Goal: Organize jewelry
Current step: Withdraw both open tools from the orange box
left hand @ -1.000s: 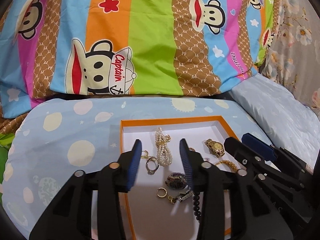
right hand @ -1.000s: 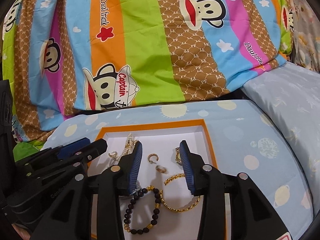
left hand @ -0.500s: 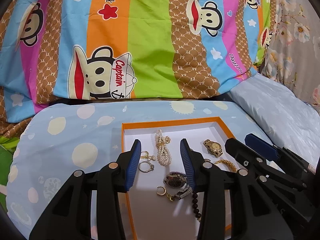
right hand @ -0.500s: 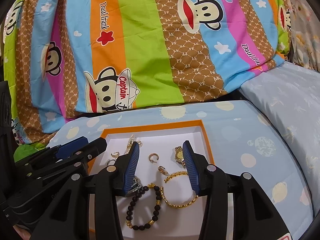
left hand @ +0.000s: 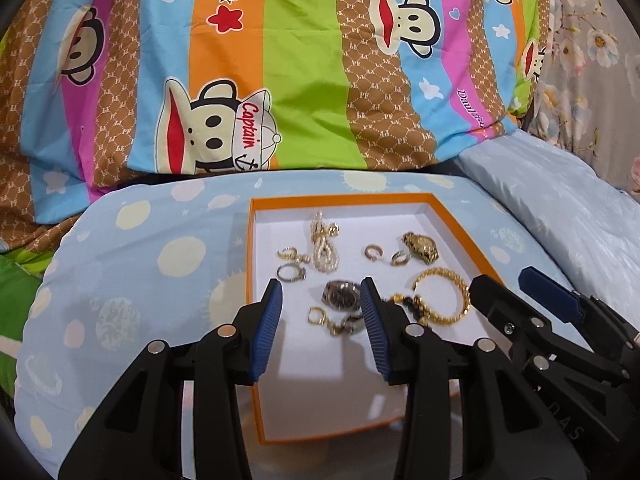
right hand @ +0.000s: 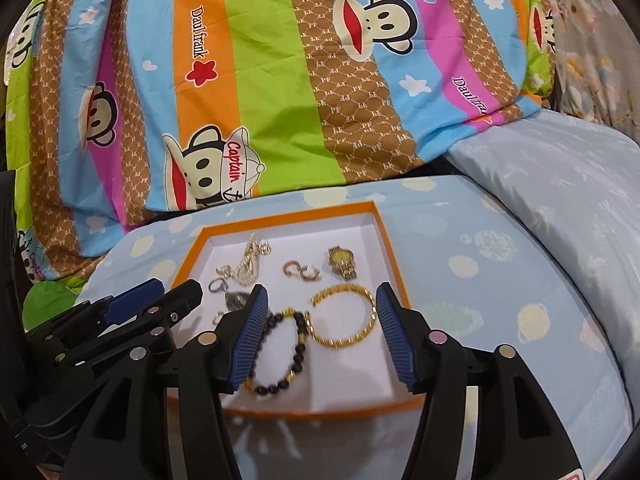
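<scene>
A: Shallow orange-rimmed white cardboard tray (left hand: 256,320) on pale blue spotted cushion (left hand: 140,264). Left to right inside: small gold and silver rings (left hand: 291,265), bunched pearl strand (left hand: 325,246), dark-faced wristwatch (left hand: 341,294), gold hoop earrings (left hand: 385,254), gold-link watch (left hand: 420,246), open gold chain bracelet (left hand: 444,298).

B: From right-wrist view, dark bead bracelet with gold spacers (right hand: 280,354) just left of gold chain, apparently touching. Tongs?

A: Left gripper (left hand: 320,330) released, part open, hovering over dark-faced watch, gripping nothing. Right gripper (right hand: 318,336) opening, beads and chain showing between its fingers, pads clear of both.

B: Handling, as judged: all light. Chain and beads limp, likely to sag and snag each other. Pearls probably slippery. Best hold across a single strand, away from the neighbour.

A: Edges: low tray walls, right wall near right fingertip. Bare white floor toward near end of tray. Soft cushion beneath; tray may tilt under pressure. Grippers close beside each other.
</scene>
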